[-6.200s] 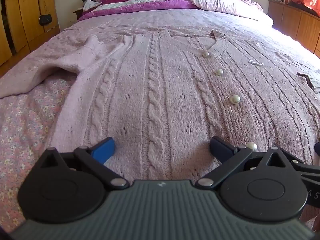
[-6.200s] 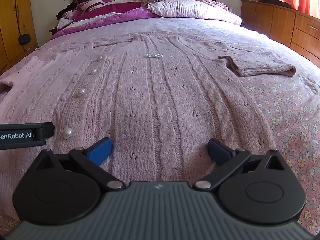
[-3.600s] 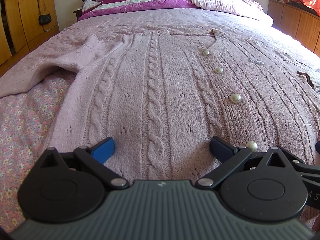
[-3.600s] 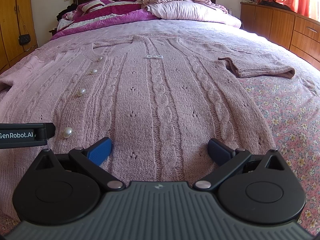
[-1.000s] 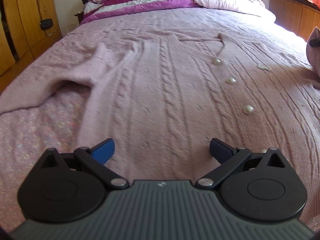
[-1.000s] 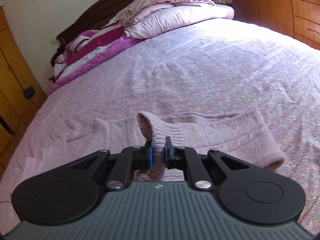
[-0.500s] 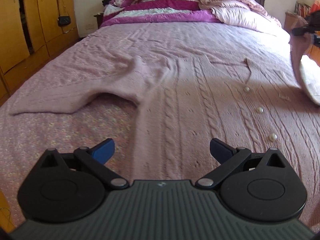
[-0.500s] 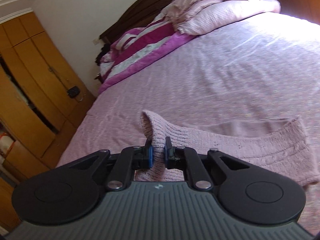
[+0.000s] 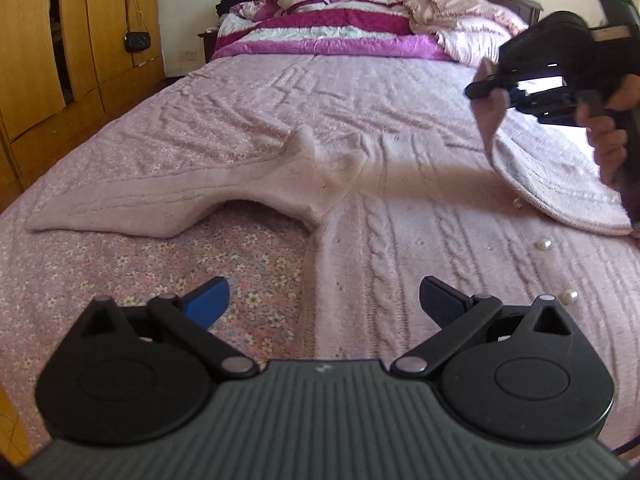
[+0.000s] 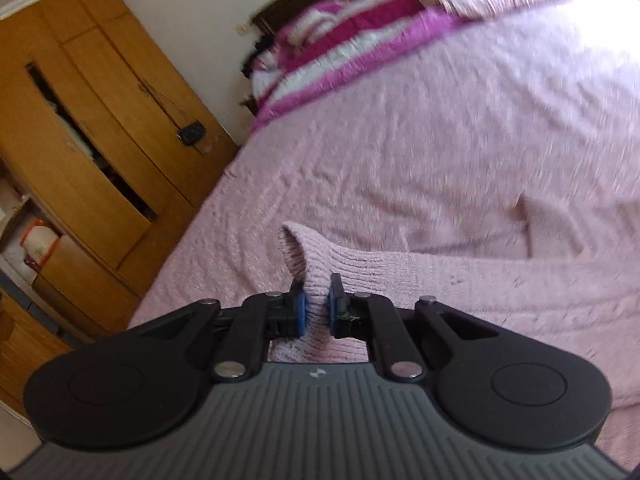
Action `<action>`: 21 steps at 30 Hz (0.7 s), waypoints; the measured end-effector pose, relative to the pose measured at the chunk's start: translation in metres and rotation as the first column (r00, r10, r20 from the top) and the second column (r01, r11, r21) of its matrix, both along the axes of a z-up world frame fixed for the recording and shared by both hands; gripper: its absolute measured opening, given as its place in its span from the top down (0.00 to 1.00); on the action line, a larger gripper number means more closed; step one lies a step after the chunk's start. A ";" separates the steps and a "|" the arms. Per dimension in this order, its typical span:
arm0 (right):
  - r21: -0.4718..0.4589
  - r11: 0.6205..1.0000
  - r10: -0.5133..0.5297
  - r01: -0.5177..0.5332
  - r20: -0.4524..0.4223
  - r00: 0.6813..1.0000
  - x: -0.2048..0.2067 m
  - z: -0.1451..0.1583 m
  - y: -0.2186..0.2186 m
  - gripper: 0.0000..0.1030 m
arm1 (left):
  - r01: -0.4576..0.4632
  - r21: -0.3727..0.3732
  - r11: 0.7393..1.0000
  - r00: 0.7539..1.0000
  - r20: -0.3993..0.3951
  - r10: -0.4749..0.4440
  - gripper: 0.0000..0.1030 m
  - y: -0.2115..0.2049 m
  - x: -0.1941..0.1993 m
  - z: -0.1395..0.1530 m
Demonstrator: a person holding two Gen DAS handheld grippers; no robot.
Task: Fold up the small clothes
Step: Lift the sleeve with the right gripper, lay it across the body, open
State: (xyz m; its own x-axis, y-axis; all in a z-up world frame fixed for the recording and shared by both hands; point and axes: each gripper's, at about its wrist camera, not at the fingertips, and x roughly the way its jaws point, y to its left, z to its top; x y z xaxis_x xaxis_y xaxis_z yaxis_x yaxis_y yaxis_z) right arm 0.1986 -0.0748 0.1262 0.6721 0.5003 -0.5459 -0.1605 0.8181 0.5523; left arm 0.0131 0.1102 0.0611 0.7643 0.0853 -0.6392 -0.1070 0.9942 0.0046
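Pink cable-knit cardigan (image 9: 400, 216) flat on the bed (image 9: 120, 264). Right tongs (image 10: 316, 314) pinch its right sleeve cuff (image 10: 308, 264), raised over the body. Left tongs (image 9: 324, 300), wide and empty, hover at the hem; the left sleeve (image 9: 160, 204) lies ahead-left, nearer them.

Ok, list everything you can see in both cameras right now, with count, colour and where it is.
Cardigan: one, pale pink cable knit, spread on the bed.
Sleeve: one, pink, lifted in the right gripper.
Other sleeve: one, pink, lying out to the left.
Buttons: at least two, pearl white, right side of the cardigan.
Bed: one, pink floral cover.
Bedding: pile, magenta, white and pink, at the headboard.
Wardrobe: one, wooden, left wall.
Bag: one, black, hanging on the wardrobe.
Left gripper: open, low over the hem.
Right gripper: shut on the sleeve.
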 end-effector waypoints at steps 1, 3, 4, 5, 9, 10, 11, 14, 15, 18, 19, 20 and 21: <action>0.002 1.000 0.002 -0.002 -0.017 1.000 0.003 -0.006 0.006 0.89 | -0.004 0.004 1.000 1.000 -0.005 0.004 0.00 0.001 0.002 -0.002; -0.011 1.000 0.004 -0.004 -0.053 0.999 0.011 -0.021 0.018 0.89 | -0.006 0.001 1.000 1.000 -0.013 0.006 0.00 0.003 0.003 -0.005; -0.011 1.000 0.007 -0.007 -0.065 0.998 0.011 -0.026 0.023 0.89 | -0.009 -0.003 1.000 1.000 -0.017 0.009 0.00 0.004 0.003 -0.006; -0.007 1.000 0.010 -0.011 -0.082 0.997 0.016 -0.035 0.025 0.89 | -0.014 -0.006 1.000 1.000 -0.020 0.014 0.00 0.006 0.004 -0.008; 0.008 0.999 0.048 -0.047 -0.086 0.995 0.022 -0.050 0.034 0.89 | -0.033 -0.015 0.999 0.999 -0.035 0.032 0.00 0.010 0.006 -0.012; 0.011 0.998 0.059 -0.059 -0.081 0.995 0.022 -0.051 0.036 0.89 | -0.035 -0.018 0.999 0.999 -0.037 0.034 0.00 0.011 0.007 -0.013; 0.013 0.998 0.069 -0.068 -0.078 0.995 0.022 -0.052 0.038 0.89 | -0.036 -0.019 0.999 0.999 -0.042 0.035 0.00 0.011 0.008 -0.014; -0.009 0.997 0.074 -0.075 -0.082 0.994 0.027 -0.056 0.043 0.89 | -0.022 -0.021 1.000 0.998 -0.058 0.021 0.00 0.011 0.013 -0.014; -0.016 0.997 0.078 -0.079 -0.091 0.993 0.028 -0.059 0.045 0.89 | -0.017 -0.021 1.000 0.998 -0.055 0.016 0.00 0.011 0.014 -0.014; -0.033 0.996 0.081 -0.087 -0.146 0.986 0.033 -0.068 0.050 0.81 | -0.016 -0.018 1.000 0.998 -0.053 0.015 0.00 0.009 0.017 -0.014; -0.029 0.996 0.077 -0.083 -0.157 0.985 0.033 -0.070 0.050 0.75 | -0.014 -0.017 1.000 0.999 -0.052 0.013 0.00 0.008 0.017 -0.014; -0.012 0.997 0.077 -0.080 -0.161 0.984 0.032 -0.073 0.049 0.72 | -0.010 -0.014 1.000 0.999 -0.051 0.009 0.00 0.007 0.018 -0.014; 0.013 0.997 0.079 -0.078 -0.166 0.983 0.031 -0.077 0.047 0.64 | -0.004 -0.009 1.000 0.999 -0.051 0.003 0.00 0.006 0.019 -0.015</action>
